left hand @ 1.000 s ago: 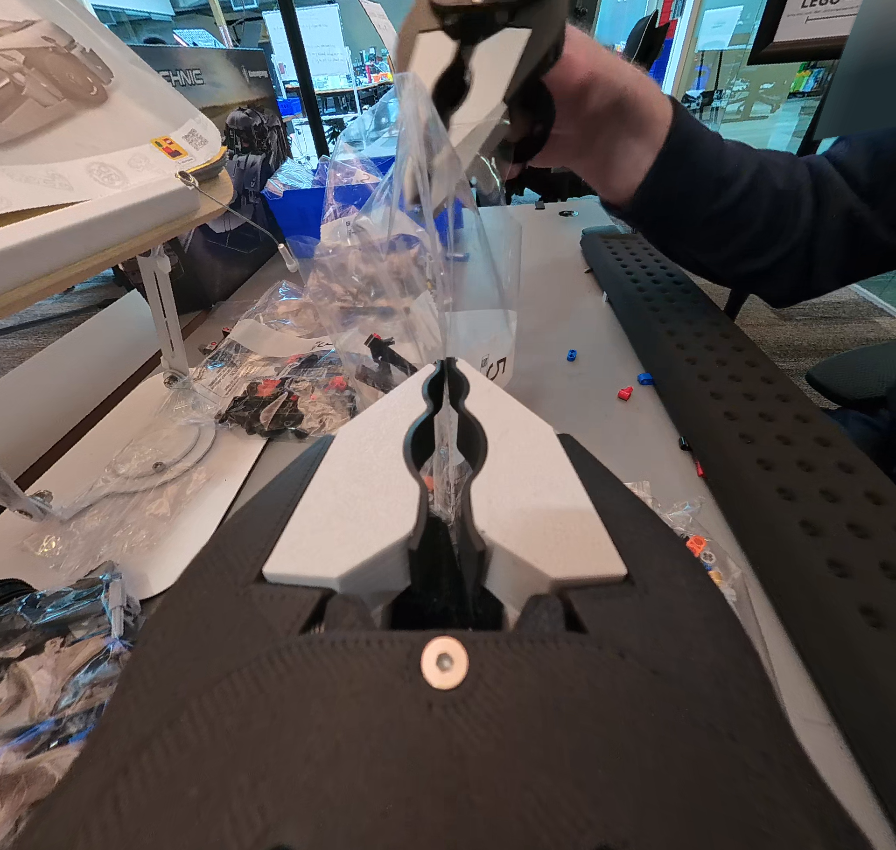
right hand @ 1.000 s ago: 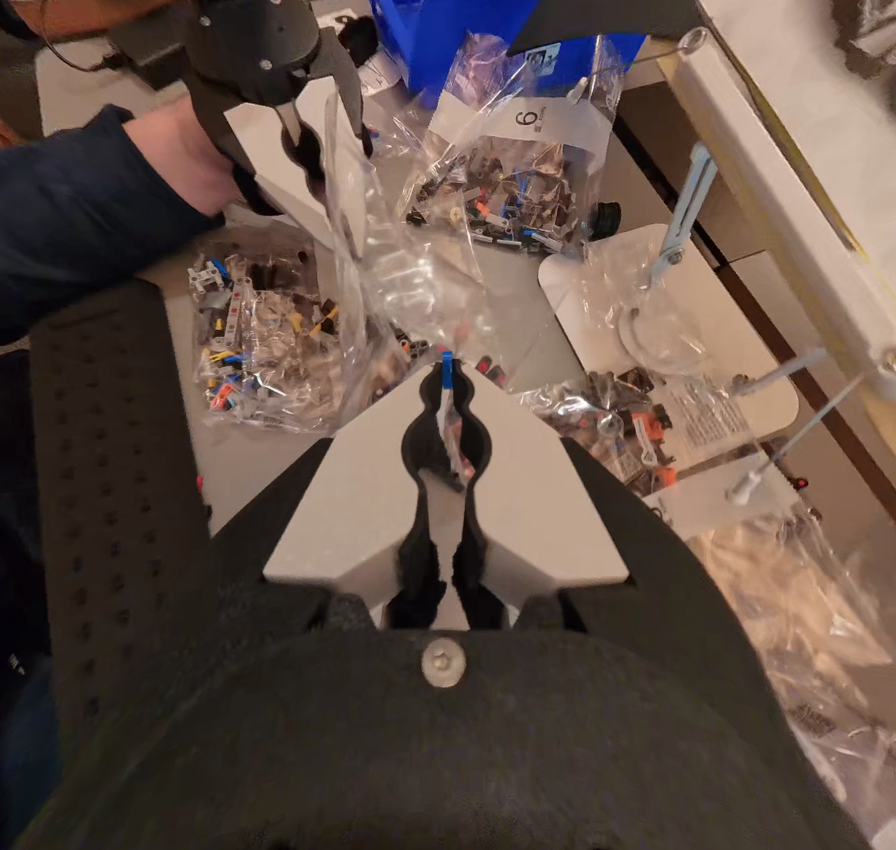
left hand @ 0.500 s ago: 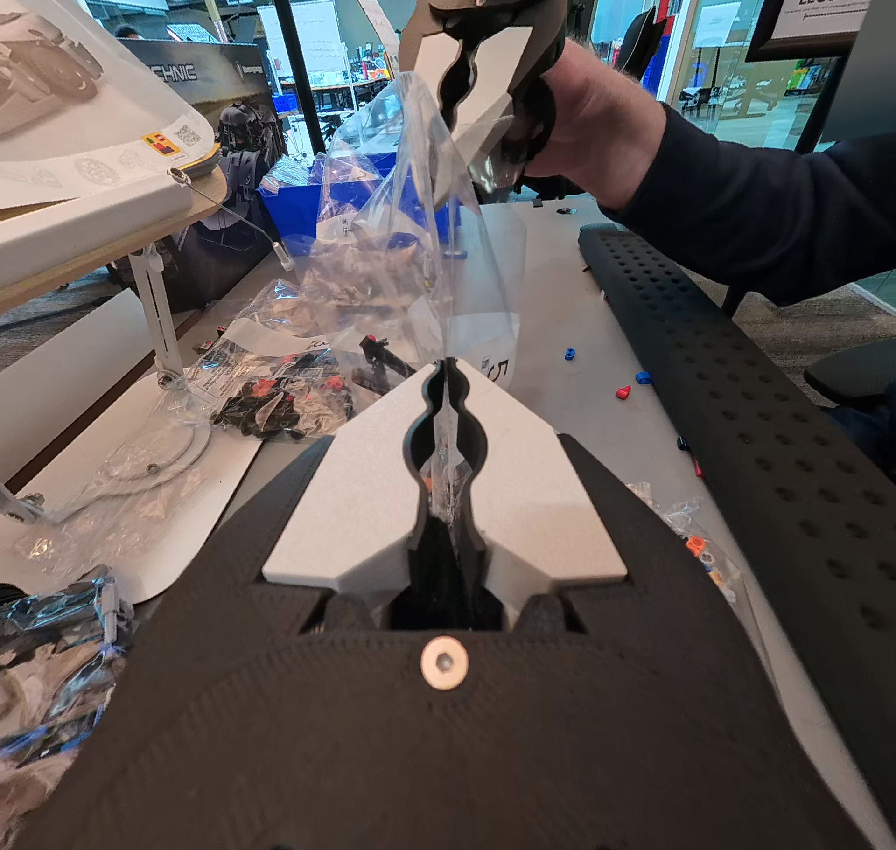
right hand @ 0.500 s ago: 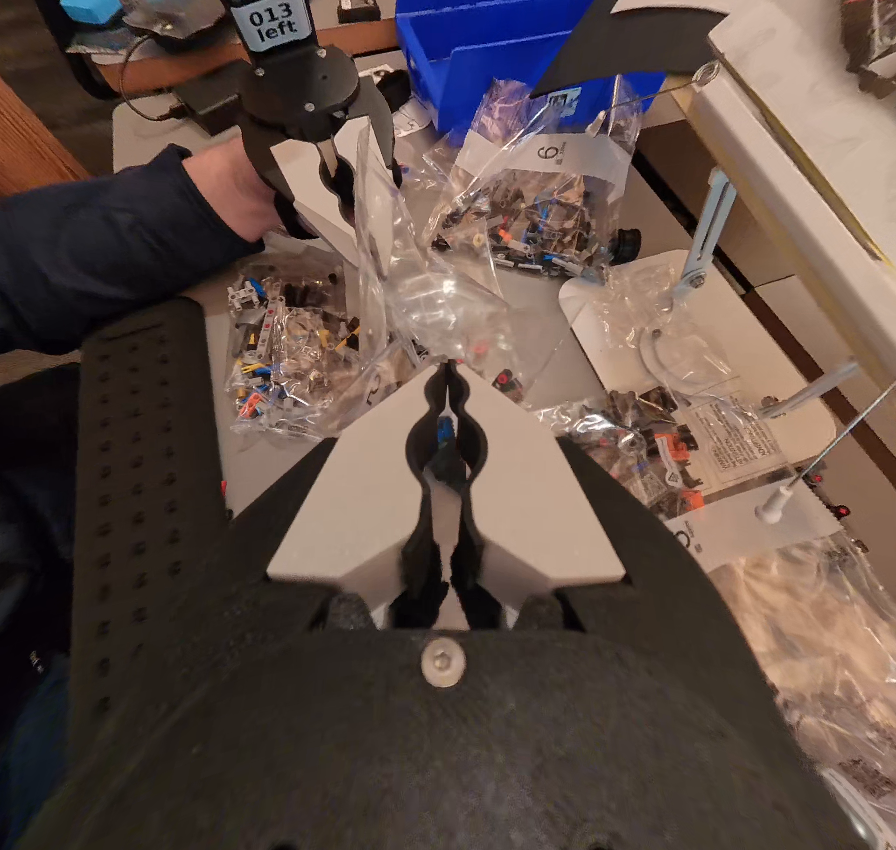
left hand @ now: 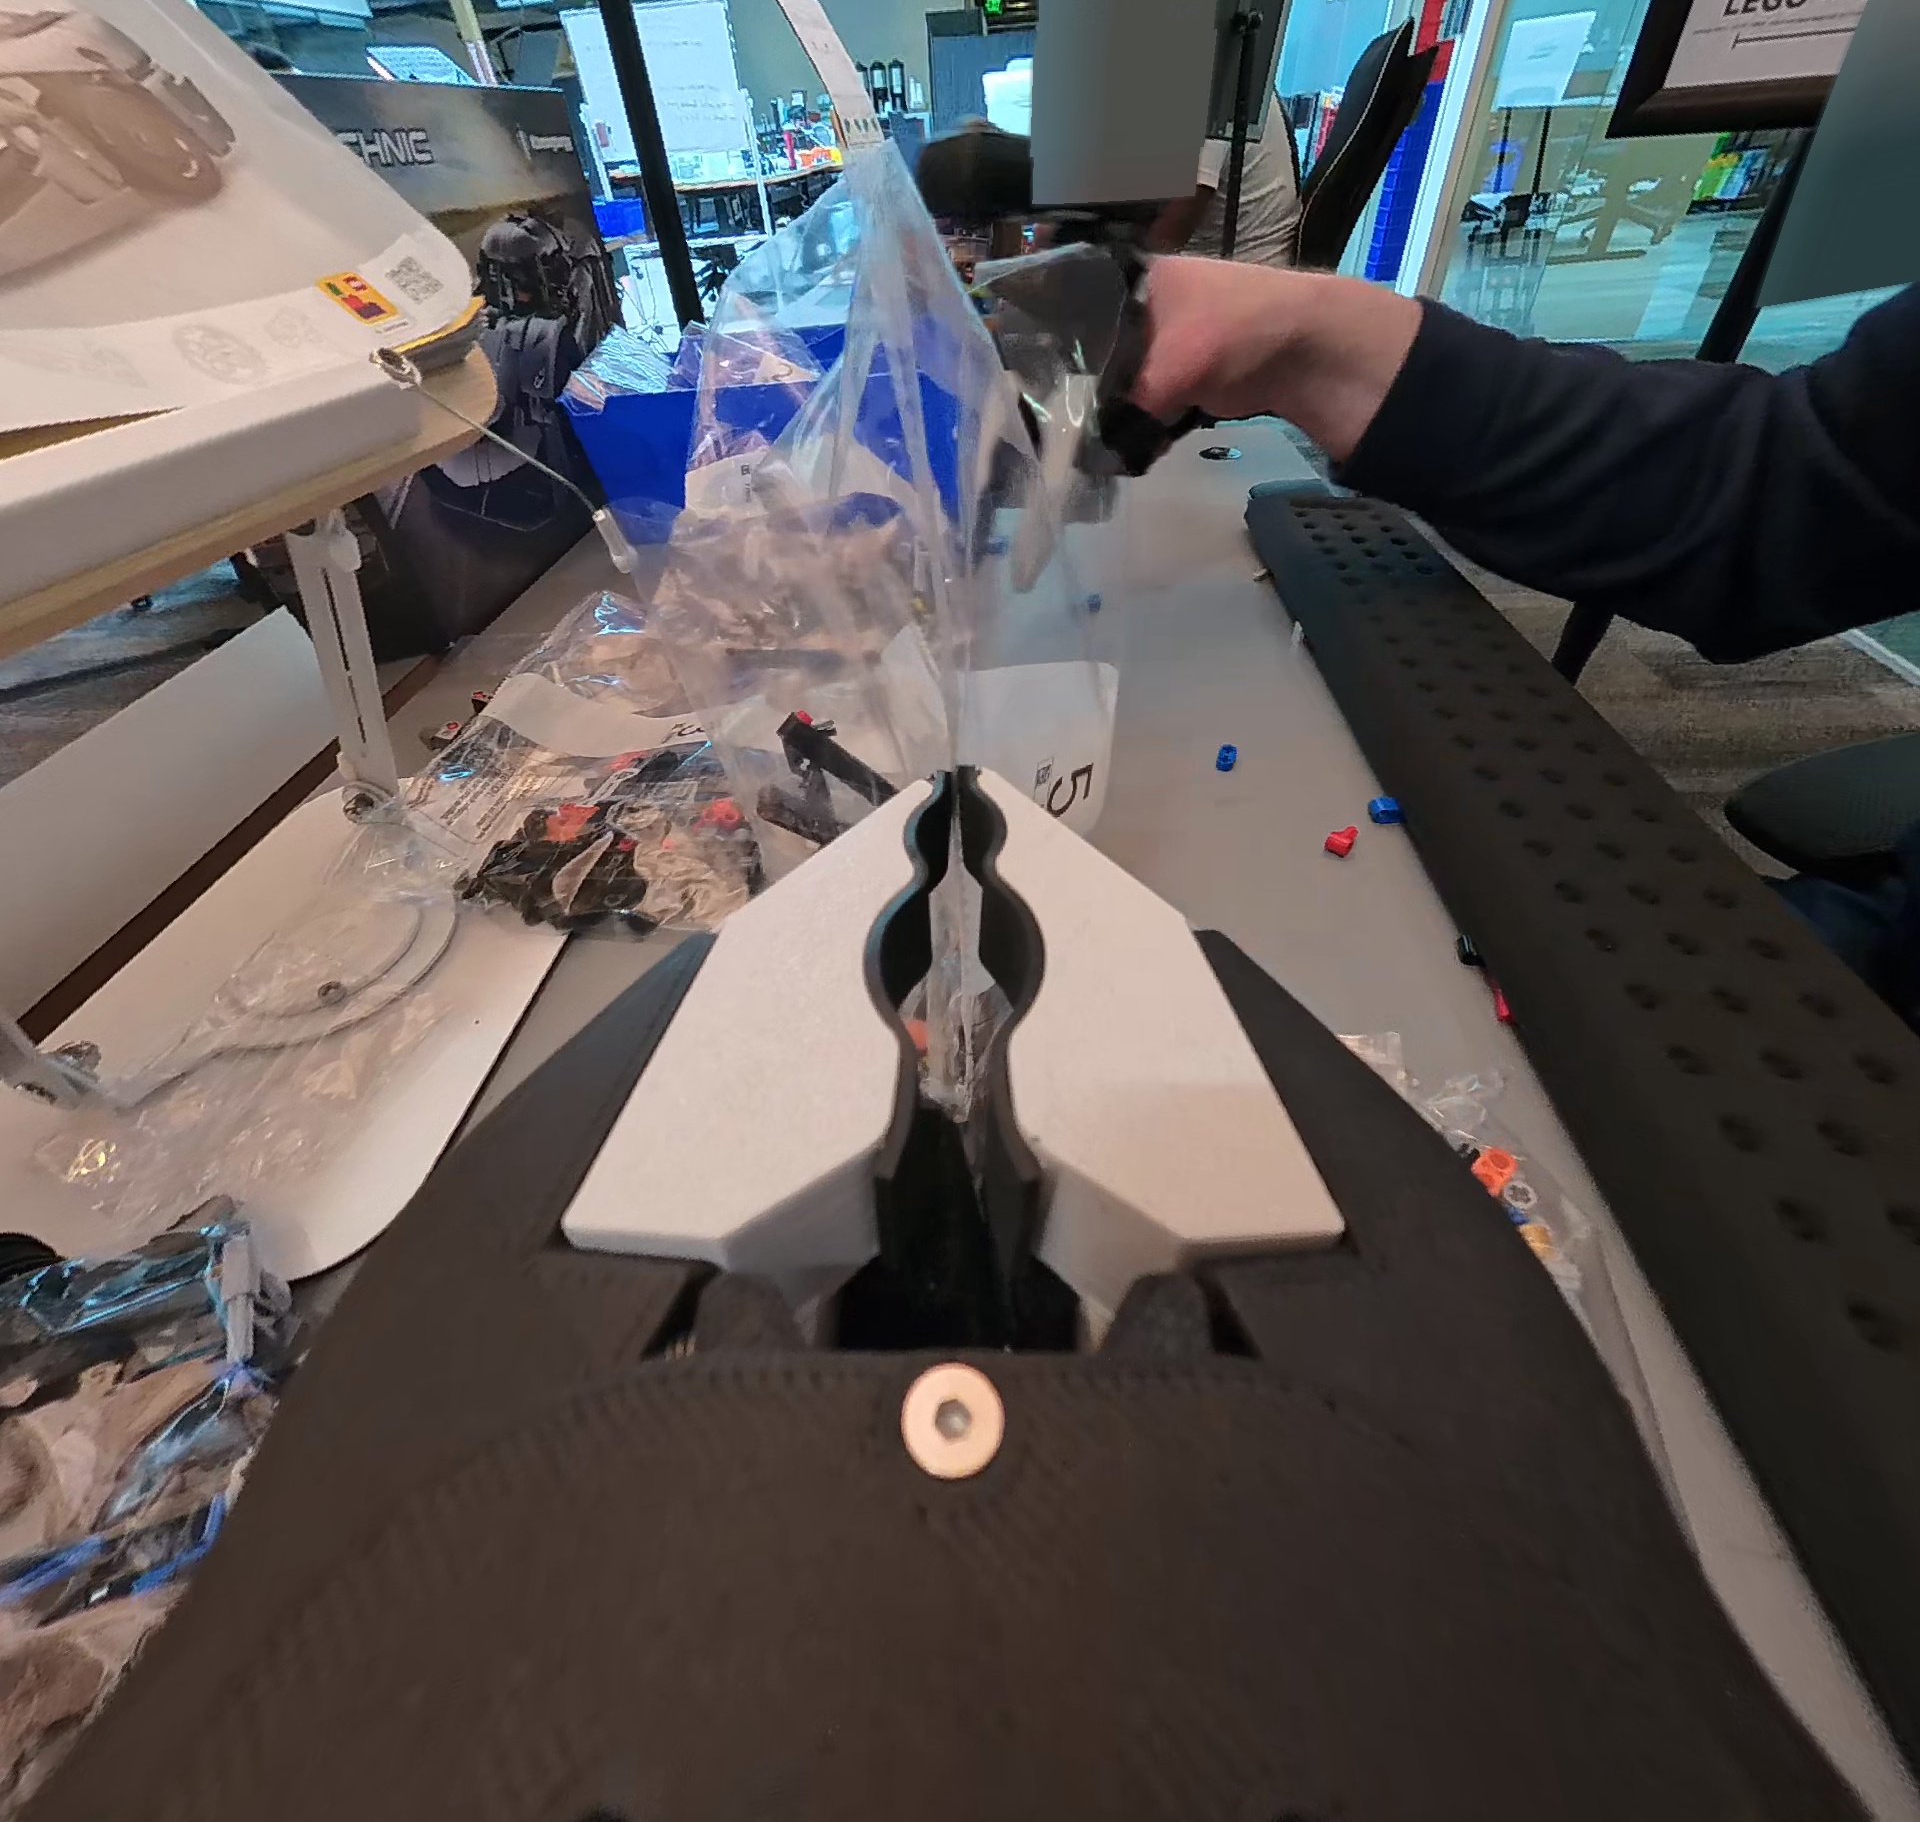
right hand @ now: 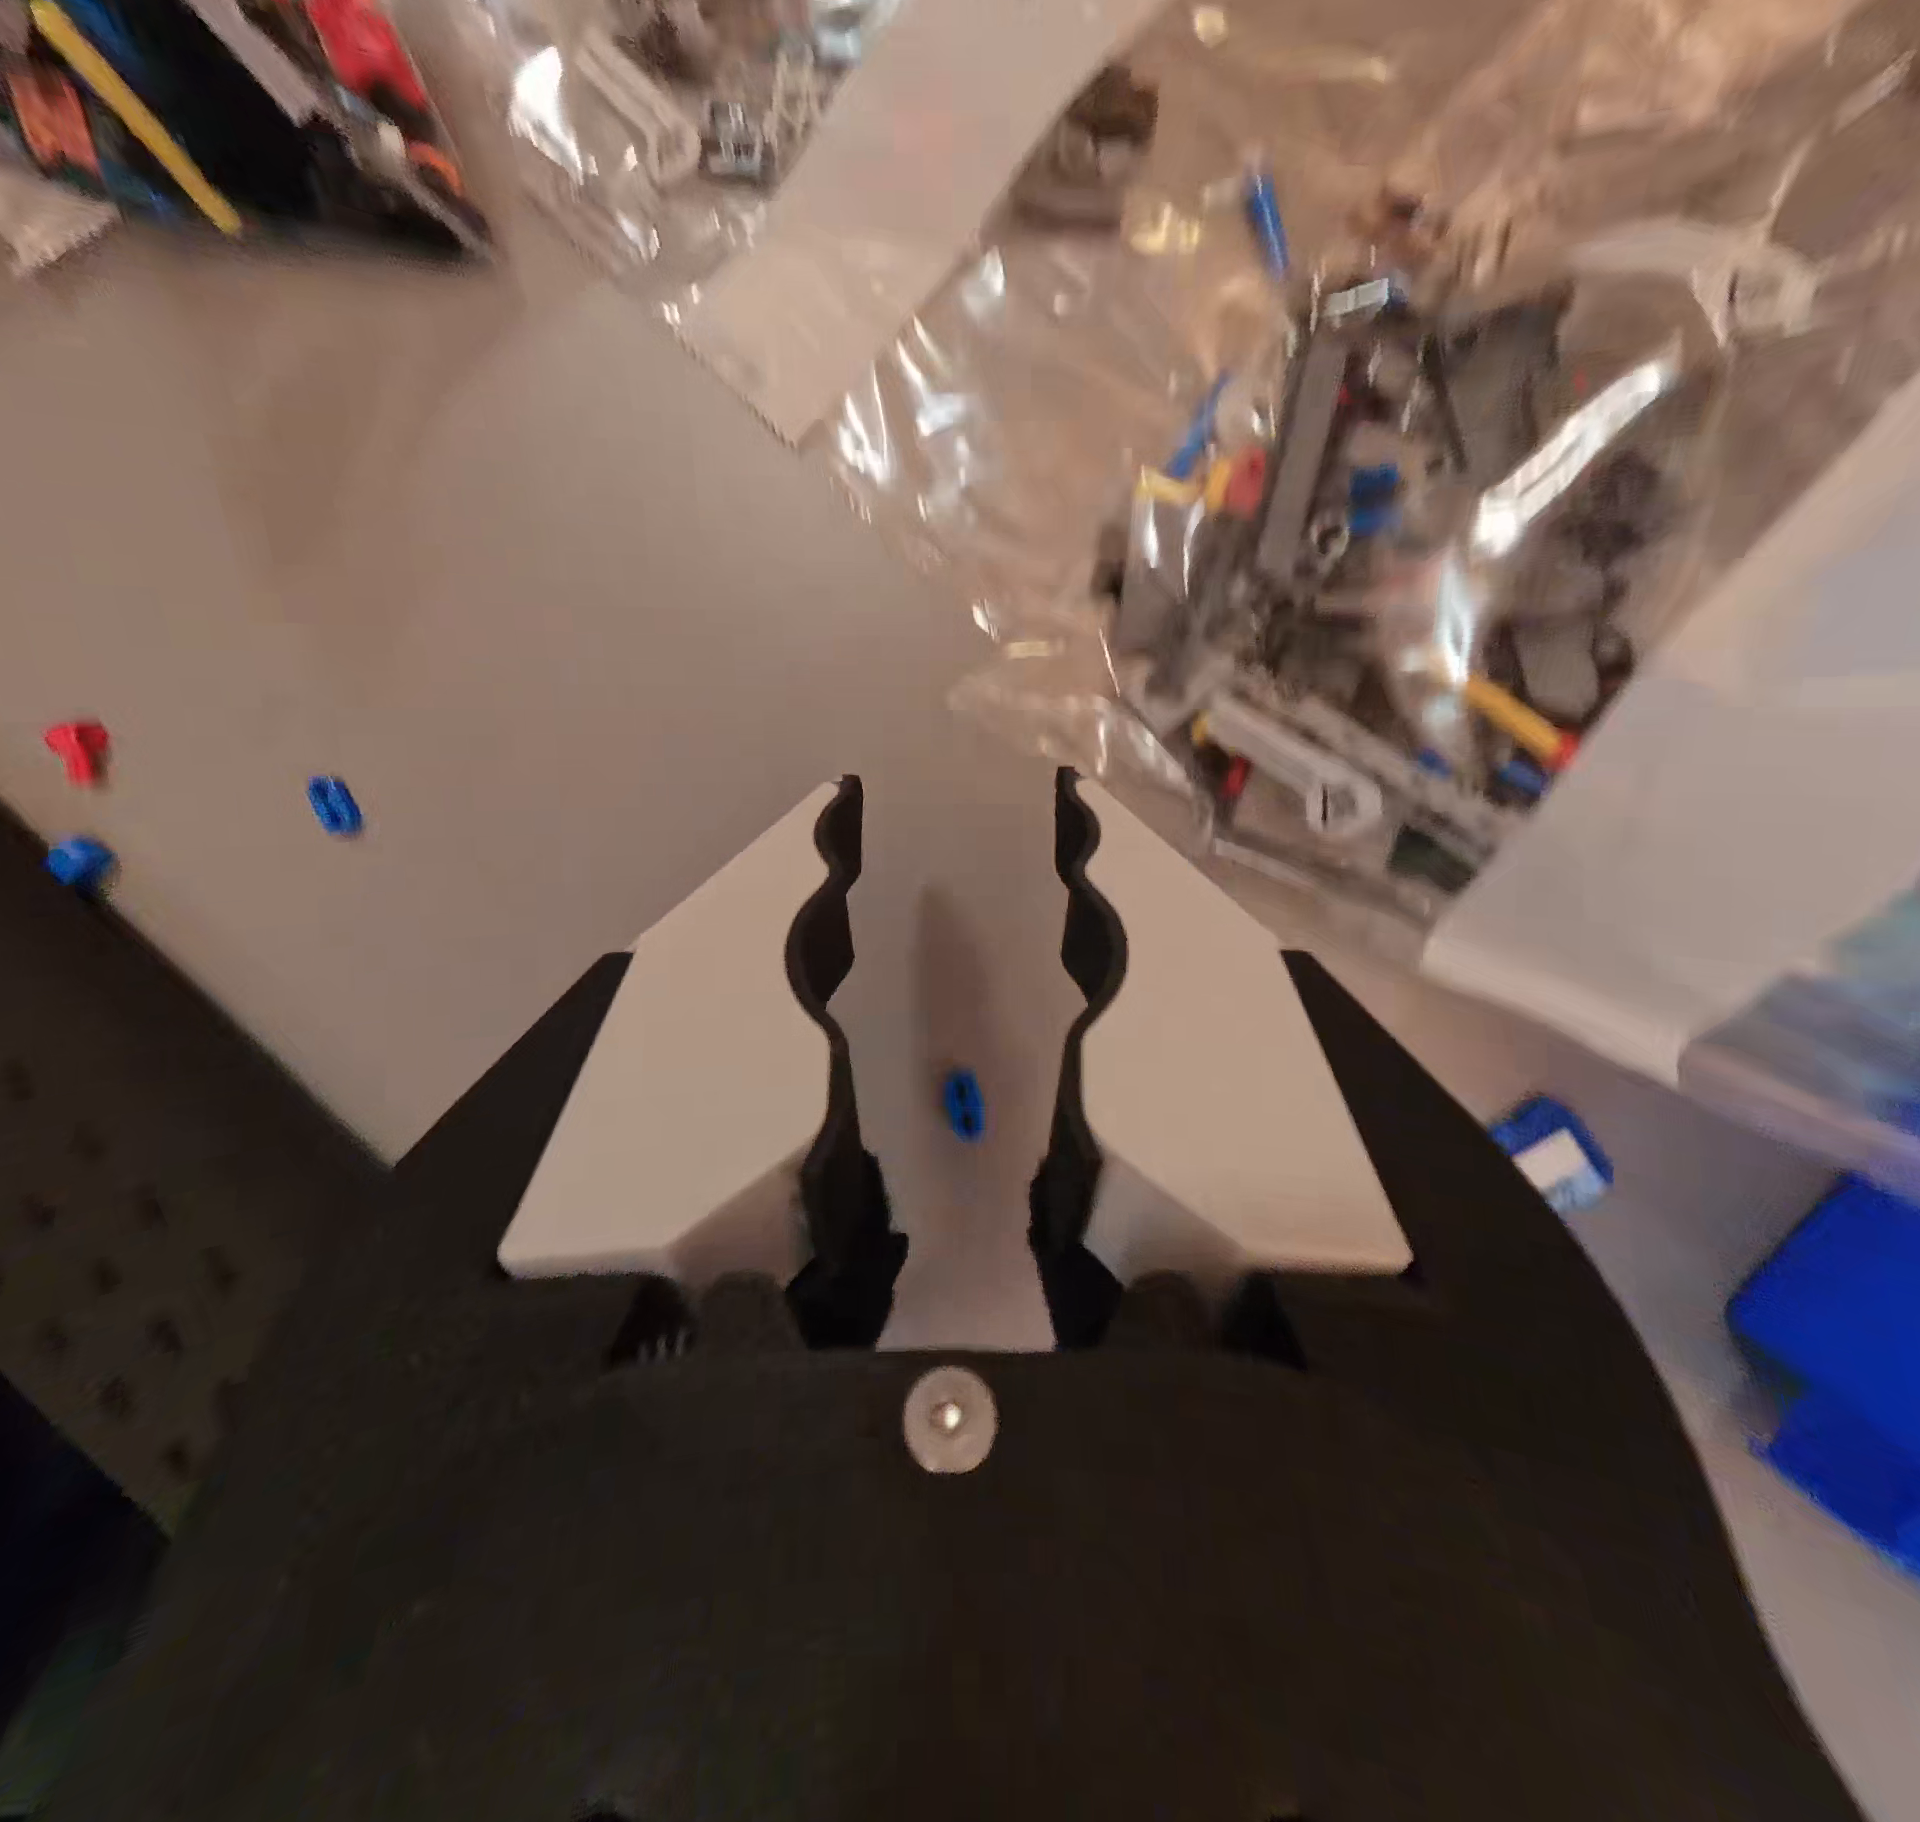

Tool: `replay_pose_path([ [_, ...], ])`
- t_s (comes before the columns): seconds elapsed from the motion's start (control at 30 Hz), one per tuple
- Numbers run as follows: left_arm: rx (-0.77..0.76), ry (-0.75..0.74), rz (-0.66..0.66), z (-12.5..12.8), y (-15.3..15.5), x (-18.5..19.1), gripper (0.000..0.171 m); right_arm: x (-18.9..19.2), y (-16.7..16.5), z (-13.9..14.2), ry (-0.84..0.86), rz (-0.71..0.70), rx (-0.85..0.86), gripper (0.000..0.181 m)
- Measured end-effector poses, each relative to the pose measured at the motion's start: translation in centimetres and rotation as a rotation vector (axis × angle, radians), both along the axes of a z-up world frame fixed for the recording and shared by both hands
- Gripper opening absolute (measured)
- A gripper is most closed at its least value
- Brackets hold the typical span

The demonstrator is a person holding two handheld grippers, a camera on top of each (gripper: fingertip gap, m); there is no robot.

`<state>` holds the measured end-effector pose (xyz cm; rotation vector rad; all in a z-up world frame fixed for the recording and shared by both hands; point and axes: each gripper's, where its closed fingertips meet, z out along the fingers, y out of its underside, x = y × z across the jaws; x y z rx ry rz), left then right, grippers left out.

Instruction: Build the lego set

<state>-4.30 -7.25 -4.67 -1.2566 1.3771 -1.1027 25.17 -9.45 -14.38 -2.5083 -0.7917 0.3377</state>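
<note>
My left gripper (left hand: 954, 783) is shut on the lower edge of a clear plastic bag (left hand: 873, 484) that stands up from its jaws over the grey table (left hand: 1195, 889). My right gripper (right hand: 956, 785) is open and points down at the table (right hand: 520, 577). A small blue piece (right hand: 963, 1107) shows between its fingers, against the table surface. In the left wrist view the right gripper (left hand: 1070, 390) is blurred, held in a hand just behind the bag's upper right side. Whether it touches the bag I cannot tell.
A black perforated board (left hand: 1558, 889) runs along the table's right edge. Loose red (right hand: 78, 749) and blue (right hand: 335, 804) pieces lie near it. Bags of parts (right hand: 1351, 577) (left hand: 603, 837), a blue bin (left hand: 644, 432) and a booklet on a stand (left hand: 156, 245) crowd the left. My hands' fingertips stand some 30 centimetres from each other.
My right gripper has opened, let go of the bag's top and swung down toward the table; the blue piece it held now shows between its open fingers. My left gripper stays shut on the bag.
</note>
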Motion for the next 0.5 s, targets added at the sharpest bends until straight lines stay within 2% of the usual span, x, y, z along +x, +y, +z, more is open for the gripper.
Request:
replay_pose_path([
  [0.1, -0.004, -0.001, 0.004, -0.1, 0.1, 0.0, 0.000, 2.1, -2.6, -0.9, -0.007, 0.041, -0.018, 0.036],
  [0.23, -0.008, 0.006, 0.005, -0.3, 0.2, 0.1, 0.000, 3.5, -4.4, -2.0, -0.019, 0.071, -0.033, 0.034],
  [0.37, -0.009, 0.020, 0.005, -0.7, 0.2, 0.2, 0.000, 4.1, -4.9, -3.5, -0.100, 0.091, -0.057, 0.021],
  [0.5, -0.008, 0.022, 0.006, -0.7, 0.2, 0.1, 0.001, 4.6, -4.6, -3.5, -0.119, 0.073, -0.056, 0.015],
])
